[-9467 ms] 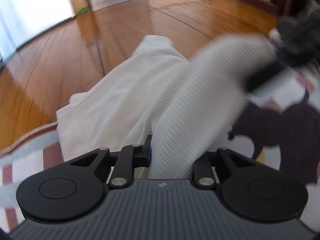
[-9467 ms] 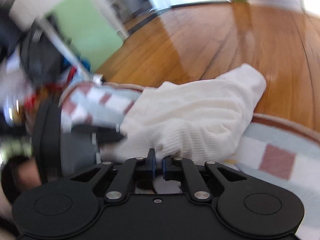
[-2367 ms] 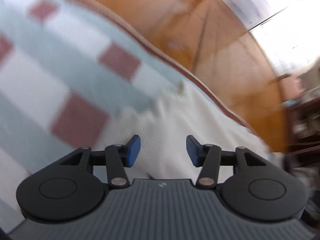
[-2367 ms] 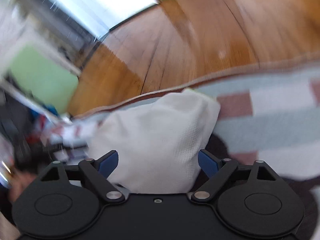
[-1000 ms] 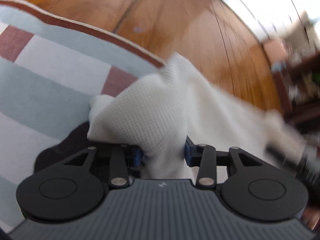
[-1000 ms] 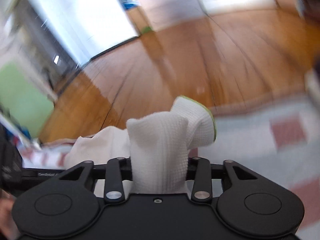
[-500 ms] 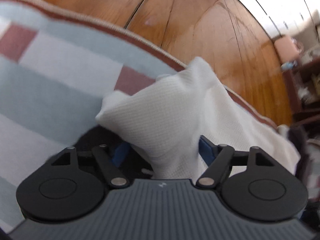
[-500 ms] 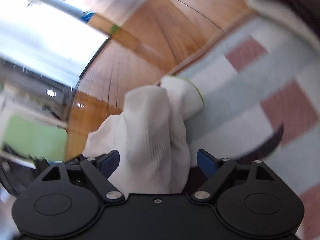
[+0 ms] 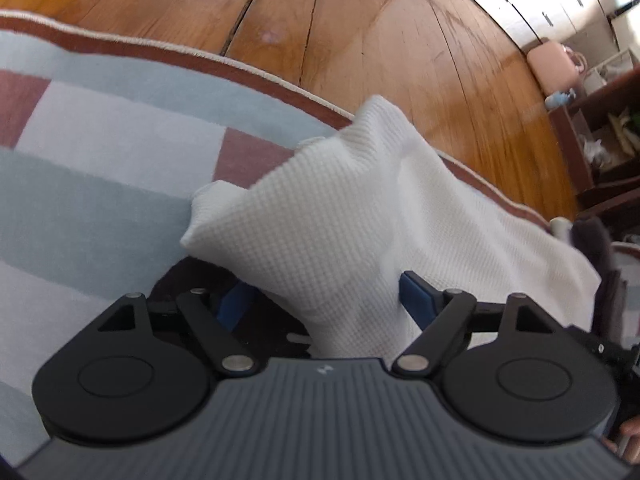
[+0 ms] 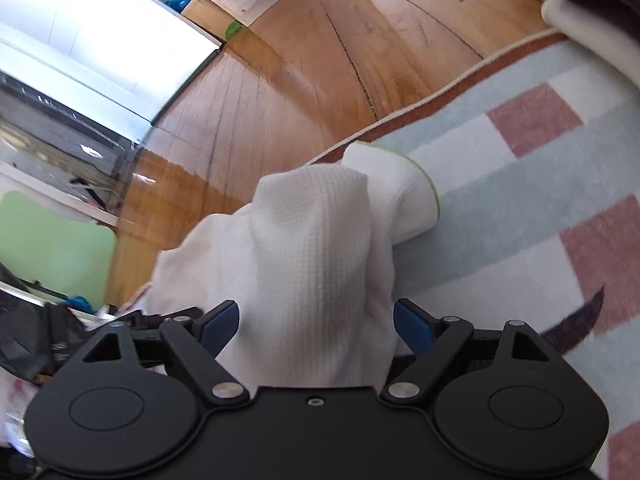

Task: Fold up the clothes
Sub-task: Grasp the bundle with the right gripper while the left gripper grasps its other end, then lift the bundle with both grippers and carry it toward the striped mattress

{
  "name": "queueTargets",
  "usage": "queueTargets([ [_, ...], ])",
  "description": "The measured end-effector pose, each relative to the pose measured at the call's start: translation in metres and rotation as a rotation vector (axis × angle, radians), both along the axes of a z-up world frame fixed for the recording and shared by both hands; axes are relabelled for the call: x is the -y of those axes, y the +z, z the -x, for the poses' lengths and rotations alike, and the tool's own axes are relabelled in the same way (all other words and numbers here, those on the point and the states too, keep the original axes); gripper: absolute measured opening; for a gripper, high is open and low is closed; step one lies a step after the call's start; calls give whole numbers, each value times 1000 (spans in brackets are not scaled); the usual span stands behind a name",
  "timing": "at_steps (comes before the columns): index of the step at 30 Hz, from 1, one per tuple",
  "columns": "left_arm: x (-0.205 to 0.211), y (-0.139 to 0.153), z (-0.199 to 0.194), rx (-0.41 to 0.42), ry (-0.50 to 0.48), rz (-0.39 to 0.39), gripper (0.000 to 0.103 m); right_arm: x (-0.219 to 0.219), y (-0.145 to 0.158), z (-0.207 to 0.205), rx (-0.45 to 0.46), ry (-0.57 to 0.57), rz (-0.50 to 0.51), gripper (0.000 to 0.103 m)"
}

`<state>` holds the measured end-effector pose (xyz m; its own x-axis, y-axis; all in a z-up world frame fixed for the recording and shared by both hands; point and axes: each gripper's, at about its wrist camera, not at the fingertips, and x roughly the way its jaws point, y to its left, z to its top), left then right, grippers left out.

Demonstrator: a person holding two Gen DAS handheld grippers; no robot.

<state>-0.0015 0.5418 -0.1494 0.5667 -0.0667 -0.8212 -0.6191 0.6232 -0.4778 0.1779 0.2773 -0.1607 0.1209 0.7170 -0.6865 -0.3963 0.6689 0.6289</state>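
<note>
Both grippers had just been opening, each with white cloth between its blue pads. In the left wrist view, the left gripper [image 9: 326,300] filled the bottom of the frame, jaws spread wide; the white waffle-knit garment [image 9: 320,216] rose in a peak from between them, and the right pad [image 9: 416,294] stood clear of the fabric. The cloth spread toward the right edge of the frame over the checked rug [image 9: 100,152], whose red-brown border curved across the upper half, with wooden floor [image 9: 360,32] beyond.

In the right wrist view, the right gripper [image 10: 316,322] also stood open at the bottom, a tall fold of the garment [image 10: 316,248] between its pads, neither pressing it. Behind the fold, a green-edged cuff [image 10: 404,192] lay on the rug [image 10: 500,216] near its border.
</note>
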Motion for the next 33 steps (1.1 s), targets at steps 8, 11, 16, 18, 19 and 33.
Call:
queueTargets([
  [8, 0, -1, -6, -5, -29, -10, 84, -15, -18, -18, 19, 18, 31, 98],
  [11, 0, -1, -7, 2, -48, -18, 87, -27, -32, -24, -18, 38, 25, 98],
  [16, -3, -5, -9, 42, -50, -23, 94, -40, -29, -18, 56, 41, 25, 70],
  [18, -7, -6, -6, 86, -14, -41, 94, -42, -21, -13, 100, 48, 20, 53],
  [19, -10, -7, -4, 117, 17, -53, 93, -42, -14, -7, 153, 65, 30, 47],
  [33, 25, 31, 13, 259, -82, -118, 30, -32, 86, 47, 417, 184, 90, 39],
])
